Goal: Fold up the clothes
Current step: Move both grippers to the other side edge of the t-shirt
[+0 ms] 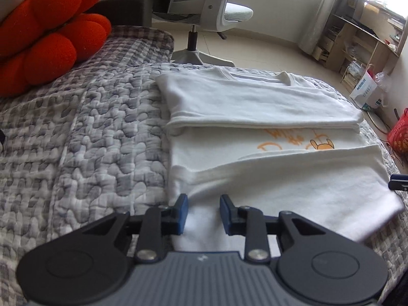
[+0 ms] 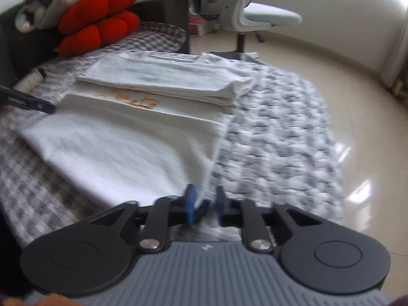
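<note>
T-shirt (image 1: 255, 102) on the quilted bedspread (image 1: 89, 132), white, partly folded, orange print showing.

Your left gripper (image 1: 204, 213) has its jaws apart over the near hem; your right gripper (image 2: 205, 204) has cloth between its jaws at the corner, slightly apart. Red cushion (image 1: 46, 33) sits behind.

Shirt (image 1: 255, 102) on quilt (image 1: 102, 127), cushion (image 1: 51, 30) behind.

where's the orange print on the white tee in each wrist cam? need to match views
Left wrist: orange print right of centre, mid-height, in the exposed strip between the far folded flap and the near fold.
Right wrist: orange print left of centre, upper-middle, partly tucked under the far flap.
Shared landmark: red cushion, upper left in both views.
</note>
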A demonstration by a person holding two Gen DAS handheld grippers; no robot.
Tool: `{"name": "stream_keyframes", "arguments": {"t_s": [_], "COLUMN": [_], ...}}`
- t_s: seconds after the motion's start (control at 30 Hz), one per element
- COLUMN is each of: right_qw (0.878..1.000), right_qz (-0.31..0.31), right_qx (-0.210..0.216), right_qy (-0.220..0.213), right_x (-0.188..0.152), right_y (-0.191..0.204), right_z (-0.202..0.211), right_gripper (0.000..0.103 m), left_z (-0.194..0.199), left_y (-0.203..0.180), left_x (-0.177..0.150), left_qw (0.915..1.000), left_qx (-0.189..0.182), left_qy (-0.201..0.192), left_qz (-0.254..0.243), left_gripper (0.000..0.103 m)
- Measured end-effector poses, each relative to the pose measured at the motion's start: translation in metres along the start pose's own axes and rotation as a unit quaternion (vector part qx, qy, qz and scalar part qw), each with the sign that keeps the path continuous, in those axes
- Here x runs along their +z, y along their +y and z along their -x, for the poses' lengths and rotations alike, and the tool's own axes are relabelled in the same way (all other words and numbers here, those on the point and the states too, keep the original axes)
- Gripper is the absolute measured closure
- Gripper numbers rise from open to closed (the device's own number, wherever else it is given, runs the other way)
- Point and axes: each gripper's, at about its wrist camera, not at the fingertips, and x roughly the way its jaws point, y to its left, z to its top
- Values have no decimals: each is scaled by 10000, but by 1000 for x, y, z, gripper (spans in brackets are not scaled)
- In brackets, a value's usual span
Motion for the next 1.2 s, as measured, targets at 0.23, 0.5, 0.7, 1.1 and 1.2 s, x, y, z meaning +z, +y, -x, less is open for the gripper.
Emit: {"name": "stream_keyframes", "arguments": {"t_s": [0.23, 0.5, 0.7, 1.1, 1.2], "right_qw": [9902, 9858, 9834, 9317, 9449], "right_qz": [1161, 1489, 1726, 3414, 3001], "right_qx": [651, 638, 529, 1196, 1272], "right_qy": [-420, 441, 189, -341, -290], "right_x": [17, 10, 4, 18, 30], "right_y": [64, 78, 87, 190, 180], "right_z": [17, -16, 1, -35, -39], "right_gripper": [73, 74, 74, 75, 93], "left_z": [34, 14, 18, 43, 58], "left_y": [-42, -49, -36, -9, -25], "left_x": [-13, -33, -42, -35, -41], "left_qw": [9946, 9936, 9940, 9927, 9793], "left_qx": [-516, -339, -331, -718, -852], "left_qy": [-418, 21, 119, -16, -268], "left_qz": [-793, -1076, -1040, -969, -1814], "left_gripper": [64, 63, 63, 63, 58]}}
